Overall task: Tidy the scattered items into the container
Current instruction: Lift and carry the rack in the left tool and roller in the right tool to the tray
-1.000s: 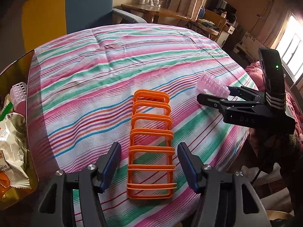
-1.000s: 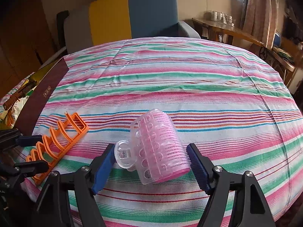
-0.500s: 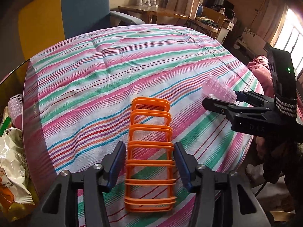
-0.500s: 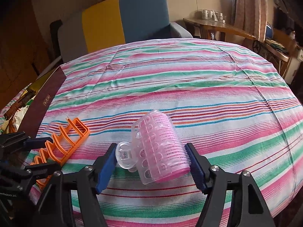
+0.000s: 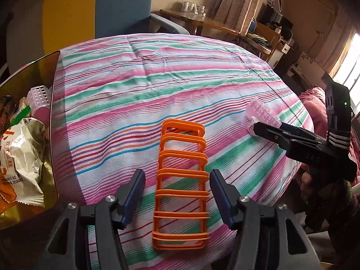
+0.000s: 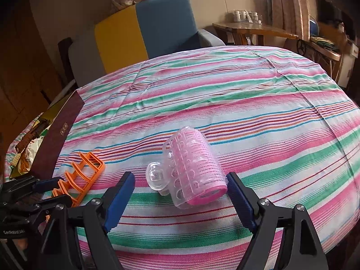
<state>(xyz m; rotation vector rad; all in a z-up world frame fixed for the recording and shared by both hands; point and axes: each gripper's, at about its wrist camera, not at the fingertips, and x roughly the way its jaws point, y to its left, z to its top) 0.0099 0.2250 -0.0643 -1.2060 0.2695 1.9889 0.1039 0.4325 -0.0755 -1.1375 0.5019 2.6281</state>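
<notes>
1. Nearest me, my left gripper [image 5: 176,193] straddles the ribbed orange plastic rack [image 5: 182,177] lying flat on the striped tablecloth [image 5: 157,85]; fingers wide apart, touching nothing; closing on thin ribs, I judge they could flex and slip out.
2. My right gripper [image 6: 180,196] brackets the translucent pink plastic hair roller with its clear clip [image 6: 191,168]; fingers apart, not yet in contact; the round roller may roll or squirt free if pinched off-centre.
3. Farther left, the gold-lined dark box [image 5: 52,85] holds snack packets [image 5: 20,157] and another roller.
</notes>
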